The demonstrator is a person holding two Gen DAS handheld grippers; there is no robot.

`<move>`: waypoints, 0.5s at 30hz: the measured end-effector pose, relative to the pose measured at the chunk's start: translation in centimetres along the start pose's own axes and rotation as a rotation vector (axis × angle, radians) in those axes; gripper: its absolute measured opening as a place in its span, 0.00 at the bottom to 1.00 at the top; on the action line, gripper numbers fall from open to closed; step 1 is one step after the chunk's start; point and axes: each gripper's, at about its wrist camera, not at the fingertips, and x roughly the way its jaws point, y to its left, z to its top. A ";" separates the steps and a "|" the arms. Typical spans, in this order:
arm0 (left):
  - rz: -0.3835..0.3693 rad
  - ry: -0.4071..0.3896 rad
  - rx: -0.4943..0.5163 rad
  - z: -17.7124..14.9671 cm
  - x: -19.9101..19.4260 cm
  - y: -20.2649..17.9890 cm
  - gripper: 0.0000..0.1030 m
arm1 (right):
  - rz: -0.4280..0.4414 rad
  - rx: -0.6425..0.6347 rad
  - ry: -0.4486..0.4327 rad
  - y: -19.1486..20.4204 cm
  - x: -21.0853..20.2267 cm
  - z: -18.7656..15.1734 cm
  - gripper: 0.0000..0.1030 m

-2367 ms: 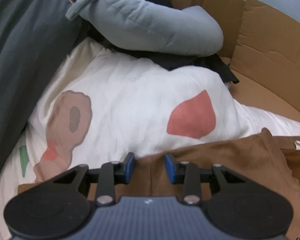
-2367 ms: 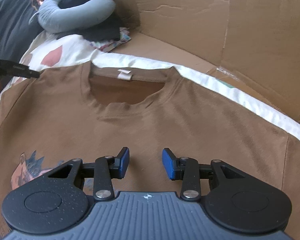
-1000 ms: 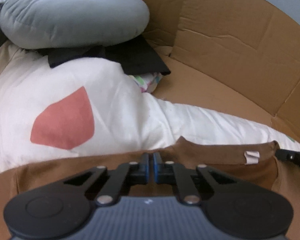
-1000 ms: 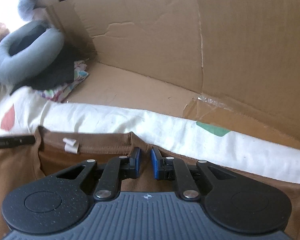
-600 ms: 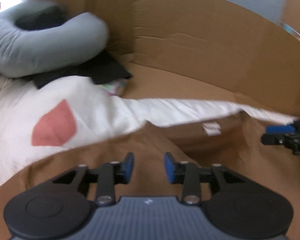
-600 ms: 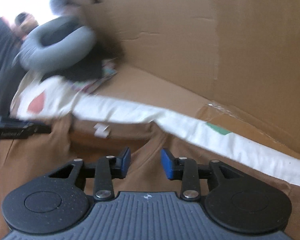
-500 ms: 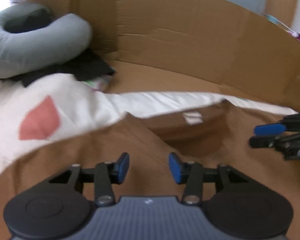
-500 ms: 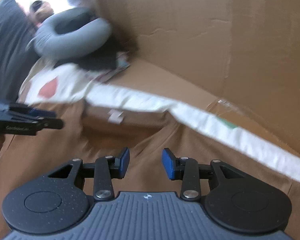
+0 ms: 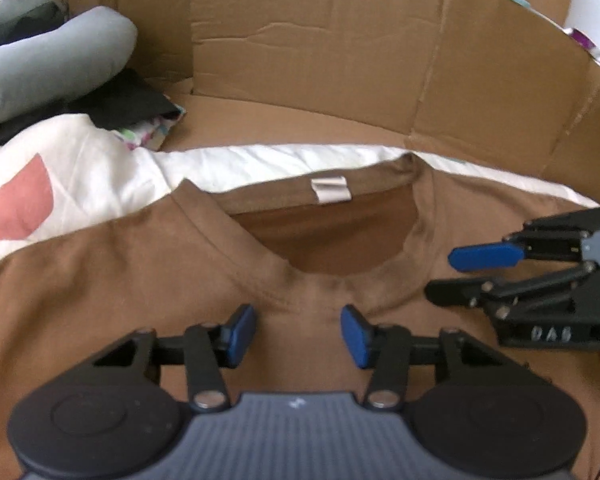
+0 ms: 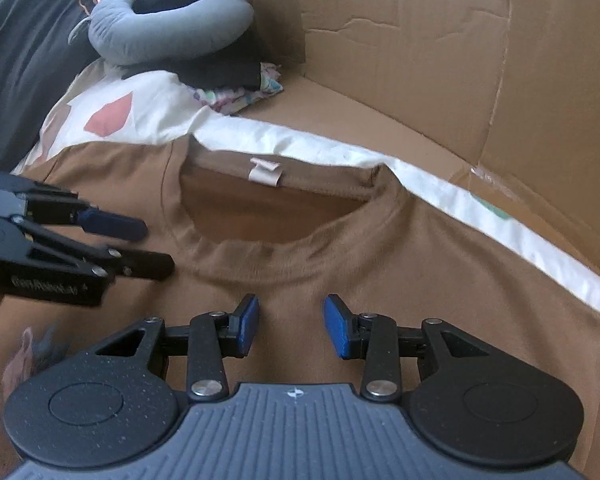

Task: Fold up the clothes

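A brown T-shirt (image 9: 140, 280) lies spread flat, front up, on a white sheet (image 9: 100, 176). Its round collar with a white label (image 9: 331, 190) faces the cardboard wall. My left gripper (image 9: 298, 334) hovers open just below the collar, with nothing between its blue pads. To its right my right gripper (image 9: 460, 276) is also open. In the right wrist view the right gripper (image 10: 291, 326) stands open over the T-shirt (image 10: 420, 280) below the collar label (image 10: 265, 172). The left gripper (image 10: 148, 248) reaches in from the left, near the collar's edge.
Cardboard walls (image 9: 340, 60) enclose the far side and the right. A grey neck pillow (image 10: 168, 32) rests on black cloth (image 10: 224, 68) and a colourful cloth (image 10: 240, 96) at the back left. Dark grey fabric (image 10: 20, 60) lies along the left edge. The sheet shows a red patch (image 9: 20, 208).
Both grippers were shut on the shirt's top edge beside the collar. They have opened, let go, and drawn back toward the collar's middle, coming close together.
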 end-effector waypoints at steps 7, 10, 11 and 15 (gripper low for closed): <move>0.036 -0.018 -0.017 0.5 0.8 -0.7 0.57 | -0.029 -0.027 -0.021 0.5 1.3 0.8 0.43; 0.044 -0.020 -0.026 0.5 0.9 -0.7 0.57 | -0.030 -0.009 -0.022 0.3 1.7 1.2 0.43; 0.046 -0.019 -0.031 0.6 0.9 -0.7 0.57 | -0.032 -0.006 -0.022 0.3 1.8 1.4 0.43; 0.048 -0.002 -0.041 1.1 0.4 -0.7 0.54 | -0.035 0.017 -0.004 0.1 2.1 2.2 0.43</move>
